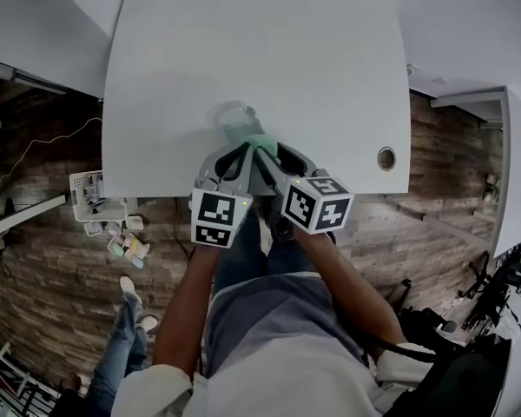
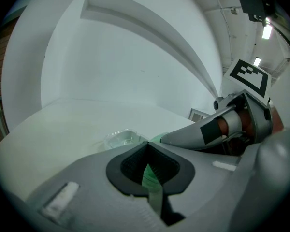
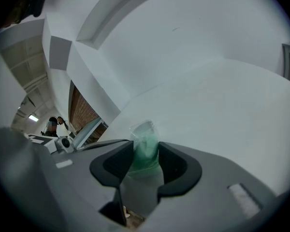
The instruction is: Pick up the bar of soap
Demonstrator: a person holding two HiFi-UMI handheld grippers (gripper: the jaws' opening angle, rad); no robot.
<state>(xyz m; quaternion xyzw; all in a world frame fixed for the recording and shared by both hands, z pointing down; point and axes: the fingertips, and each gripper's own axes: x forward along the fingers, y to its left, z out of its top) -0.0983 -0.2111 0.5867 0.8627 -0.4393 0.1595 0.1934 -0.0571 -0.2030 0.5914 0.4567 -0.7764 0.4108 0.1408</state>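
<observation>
The green bar of soap (image 1: 260, 141) lies near the front edge of the white table (image 1: 243, 50), with clear plastic packaging (image 1: 234, 115) at its far end. Both grippers meet at it. My right gripper (image 3: 145, 154) has its pads pressed on the two sides of the soap (image 3: 146, 146). My left gripper (image 2: 148, 151) has its jaws nearly together, pinching a thin green strip (image 2: 151, 178) that looks like the soap's wrapping. The clear packaging (image 2: 120, 139) lies just beyond its jaws. In the head view the left gripper (image 1: 241, 153) and right gripper (image 1: 272, 155) stand side by side.
A round cable hole (image 1: 386, 157) sits at the table's front right. Below the edge is a wooden floor with a white rack (image 1: 91, 194), small items (image 1: 127, 247) and another person's legs (image 1: 122, 346) at the left. White walls stand behind the table.
</observation>
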